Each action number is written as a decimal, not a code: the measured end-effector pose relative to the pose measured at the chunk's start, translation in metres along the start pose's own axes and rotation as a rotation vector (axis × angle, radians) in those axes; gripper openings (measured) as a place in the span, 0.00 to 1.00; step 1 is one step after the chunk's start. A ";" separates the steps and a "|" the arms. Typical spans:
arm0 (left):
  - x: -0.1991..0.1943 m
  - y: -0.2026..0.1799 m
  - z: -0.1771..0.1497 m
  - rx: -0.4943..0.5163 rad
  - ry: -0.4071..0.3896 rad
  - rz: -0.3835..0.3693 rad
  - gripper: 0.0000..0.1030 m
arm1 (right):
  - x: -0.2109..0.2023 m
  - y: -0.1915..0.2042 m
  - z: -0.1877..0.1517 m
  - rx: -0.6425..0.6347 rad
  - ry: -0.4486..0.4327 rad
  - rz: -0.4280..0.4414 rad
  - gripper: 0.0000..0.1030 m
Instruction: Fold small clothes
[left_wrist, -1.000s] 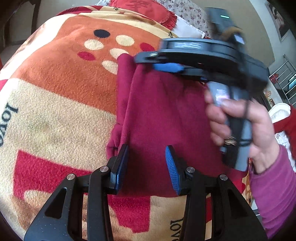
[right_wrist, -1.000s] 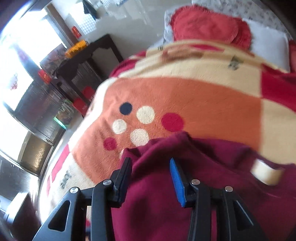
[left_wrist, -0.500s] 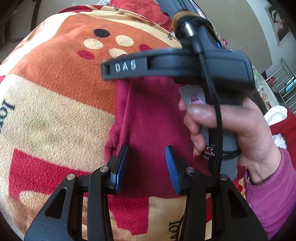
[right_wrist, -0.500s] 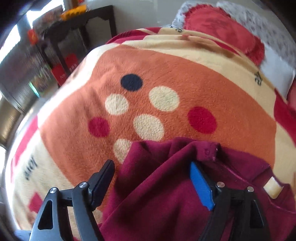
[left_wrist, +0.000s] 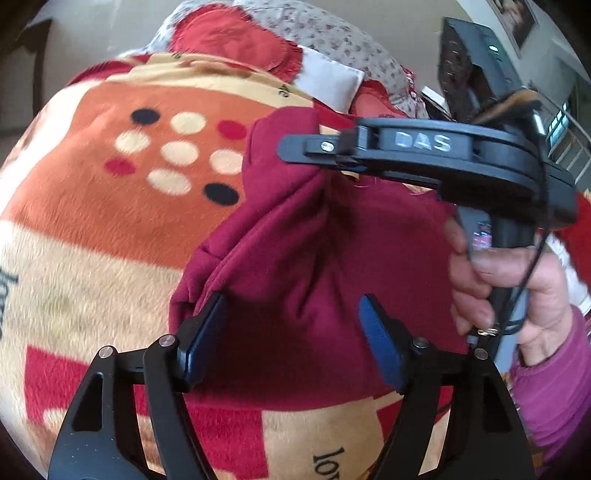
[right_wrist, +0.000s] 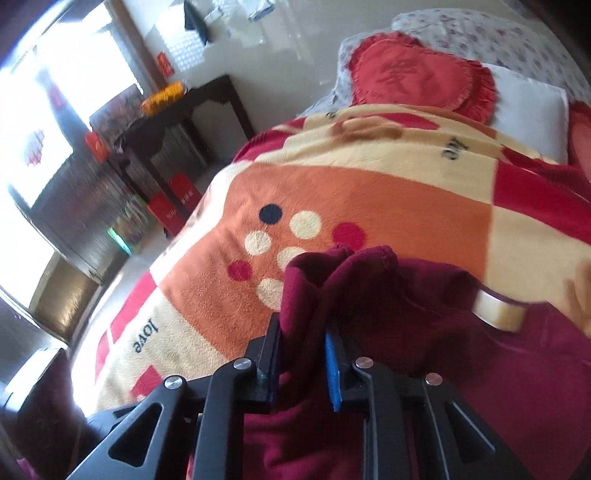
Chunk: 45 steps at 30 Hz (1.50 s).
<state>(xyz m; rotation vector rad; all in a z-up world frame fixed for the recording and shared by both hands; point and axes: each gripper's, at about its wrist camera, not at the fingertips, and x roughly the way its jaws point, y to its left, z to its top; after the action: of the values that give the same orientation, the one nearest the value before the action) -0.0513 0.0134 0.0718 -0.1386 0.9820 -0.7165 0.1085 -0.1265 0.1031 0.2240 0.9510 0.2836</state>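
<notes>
Only the right wrist view shows the right gripper (right_wrist: 301, 332) closing on the maroon garment's (right_wrist: 461, 369) bunched edge; the left wrist view shows the left gripper (left_wrist: 291, 332) opening, pads apart over the cloth.

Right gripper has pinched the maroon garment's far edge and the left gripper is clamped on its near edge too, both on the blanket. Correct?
Not quite. The left gripper is not clamped: in the left wrist view its jaws stand wide and are opening, with the maroon garment lying between them unpinched. The right gripper does pinch the garment's far edge, its jaws closing on the cloth, over the blanket.
</notes>
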 end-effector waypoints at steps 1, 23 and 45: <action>0.002 0.000 0.006 -0.003 0.001 -0.004 0.72 | -0.005 -0.004 -0.002 0.010 -0.004 0.001 0.18; 0.025 -0.003 0.028 0.026 0.025 0.004 0.79 | -0.046 -0.044 -0.027 0.120 -0.026 0.048 0.18; 0.011 -0.034 0.013 0.048 -0.019 -0.072 0.39 | 0.010 -0.022 0.003 0.132 0.082 -0.071 0.30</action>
<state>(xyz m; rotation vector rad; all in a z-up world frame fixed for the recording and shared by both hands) -0.0538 -0.0220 0.0858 -0.1390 0.9450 -0.8026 0.1196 -0.1436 0.0904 0.3003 1.0580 0.1658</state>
